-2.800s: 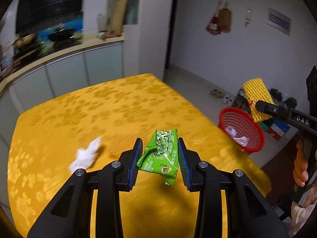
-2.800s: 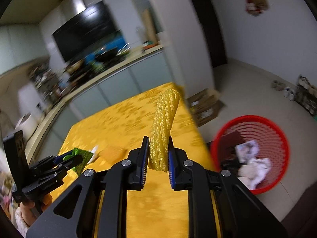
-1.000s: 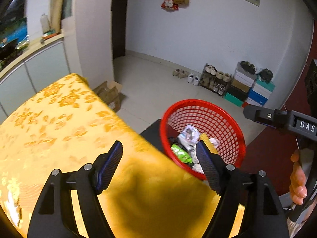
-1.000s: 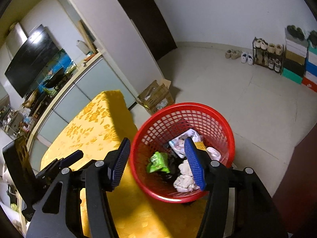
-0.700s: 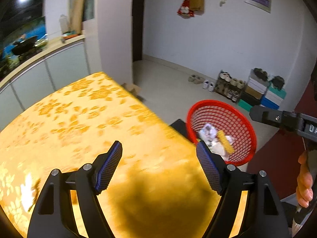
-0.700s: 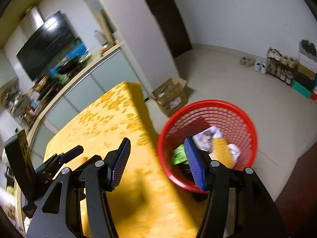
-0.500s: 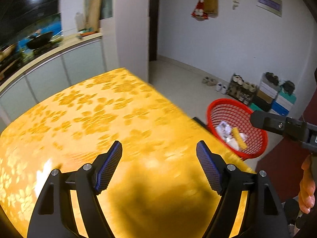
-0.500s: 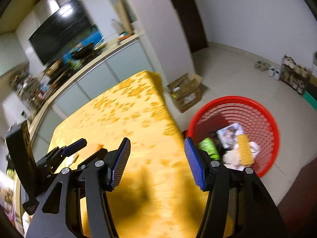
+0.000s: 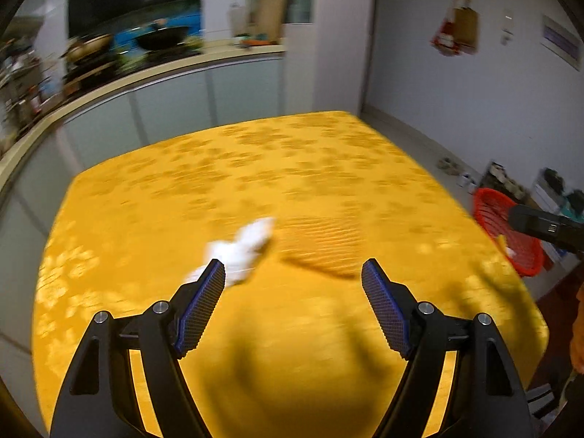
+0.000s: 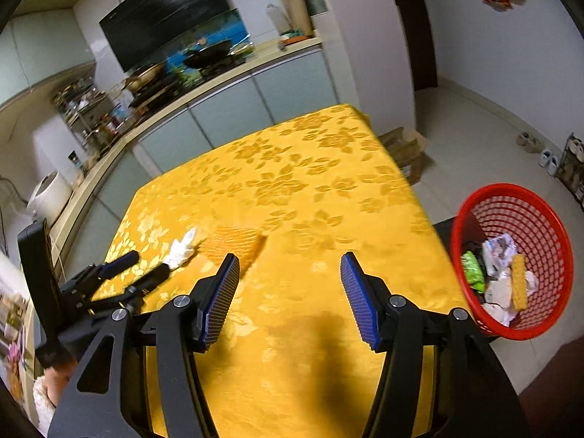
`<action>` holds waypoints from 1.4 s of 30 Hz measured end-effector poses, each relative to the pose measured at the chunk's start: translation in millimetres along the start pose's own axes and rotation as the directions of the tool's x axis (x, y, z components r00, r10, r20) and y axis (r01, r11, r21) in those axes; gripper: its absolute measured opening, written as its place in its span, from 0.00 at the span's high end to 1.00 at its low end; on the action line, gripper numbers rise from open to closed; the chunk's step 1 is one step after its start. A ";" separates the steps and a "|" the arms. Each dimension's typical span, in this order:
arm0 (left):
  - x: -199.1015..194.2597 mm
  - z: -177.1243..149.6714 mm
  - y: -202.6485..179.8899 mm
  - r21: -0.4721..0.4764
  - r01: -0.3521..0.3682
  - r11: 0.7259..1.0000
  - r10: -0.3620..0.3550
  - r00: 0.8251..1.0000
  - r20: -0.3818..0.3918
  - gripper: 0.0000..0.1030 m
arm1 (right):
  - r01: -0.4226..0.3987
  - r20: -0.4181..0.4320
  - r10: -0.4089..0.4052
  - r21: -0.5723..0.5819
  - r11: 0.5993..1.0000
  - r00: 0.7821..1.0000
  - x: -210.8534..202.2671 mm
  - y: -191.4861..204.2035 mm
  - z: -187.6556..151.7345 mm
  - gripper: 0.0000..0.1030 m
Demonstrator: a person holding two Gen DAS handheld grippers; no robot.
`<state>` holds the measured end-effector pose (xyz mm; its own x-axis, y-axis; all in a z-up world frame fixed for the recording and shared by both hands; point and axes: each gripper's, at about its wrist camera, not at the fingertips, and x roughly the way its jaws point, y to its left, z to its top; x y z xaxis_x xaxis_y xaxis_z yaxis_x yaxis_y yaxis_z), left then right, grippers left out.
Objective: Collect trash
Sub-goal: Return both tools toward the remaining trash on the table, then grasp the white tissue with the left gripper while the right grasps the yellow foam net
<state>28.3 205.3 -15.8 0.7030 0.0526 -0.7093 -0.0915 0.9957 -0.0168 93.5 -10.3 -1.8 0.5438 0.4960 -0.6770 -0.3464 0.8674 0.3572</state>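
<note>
The yellow tablecloth (image 9: 328,168) is motion-blurred in the left wrist view. Only the right wrist view shows inside the red basket (image 10: 547,219), off the table's right edge. The white tissue (image 9: 242,248) lies mid-table, its long axis diagonal. Left gripper (image 9: 294,303) and right gripper (image 10: 290,295) stand apart, empty.

Home kitchen: wok (image 10: 208,56) on counter (image 10: 233,73), shoe rack (image 10: 573,171).

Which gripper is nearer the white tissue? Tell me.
Left. The left gripper hovers right by the white tissue; the right gripper hangs farther off, toward the red basket.
</note>
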 end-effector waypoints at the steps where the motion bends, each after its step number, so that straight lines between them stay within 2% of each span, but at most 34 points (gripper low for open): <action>1: -1.5 -0.4 8.7 -0.013 -0.010 1.000 0.010 1.000 -0.002 0.27 | -0.003 -0.004 0.002 -0.007 1.000 1.000 1.8 3.4 0.2 0.45; 6: -0.4 -7.7 55.3 -0.070 -0.047 0.996 0.045 0.999 -0.028 0.27 | -0.008 -0.011 0.008 -0.027 1.000 1.000 7.9 14.1 3.7 0.45; 10: 12.5 -8.4 70.0 -0.110 -0.004 0.994 -0.003 0.998 -0.058 0.27 | -0.013 -0.012 0.012 -0.041 0.999 1.000 10.5 20.6 8.6 0.45; 17: 49.4 3.6 56.8 -0.054 0.041 0.998 -0.046 0.994 -0.094 0.27 | -0.020 -0.018 0.019 -0.070 0.997 1.000 18.7 34.5 15.3 0.42; 22: 77.6 13.3 47.8 -0.017 0.060 0.998 -0.062 0.990 -0.124 0.28 | -0.028 -0.073 0.022 -0.079 0.996 0.997 47.4 39.7 17.7 0.42; 24: 87.2 14.5 46.4 -0.013 0.063 0.998 -0.064 0.988 -0.138 0.32 | -0.030 -0.086 0.022 -0.089 0.996 0.996 57.7 42.7 17.8 0.42; 26: 95.4 13.6 46.2 -0.016 0.078 0.997 -0.080 0.984 -0.158 0.45 | -0.027 -0.101 0.016 -0.106 0.994 0.995 70.1 47.3 17.2 0.42; 32: 102.2 13.1 47.3 0.001 0.072 0.997 -0.071 0.985 -0.160 0.60 | -0.027 -0.151 0.005 -0.145 0.989 0.988 111.2 55.9 12.4 0.42; 36: 96.7 10.0 50.1 0.010 0.064 0.998 -0.061 0.987 -0.150 0.61 | -0.043 -0.170 0.012 -0.180 0.983 0.985 132.0 64.6 7.7 0.42; 42: 71.9 3.5 60.4 -0.028 0.052 0.998 -0.055 0.993 -0.107 0.61 | -0.052 -0.177 0.001 -0.284 0.957 0.984 154.9 82.0 -1.5 0.41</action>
<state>75.7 269.5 -65.4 0.6271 -0.0103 -0.7788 -0.0750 0.9945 -0.0736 148.2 137.6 -78.4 0.3995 0.4820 -0.7798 -0.5773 0.7931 0.1944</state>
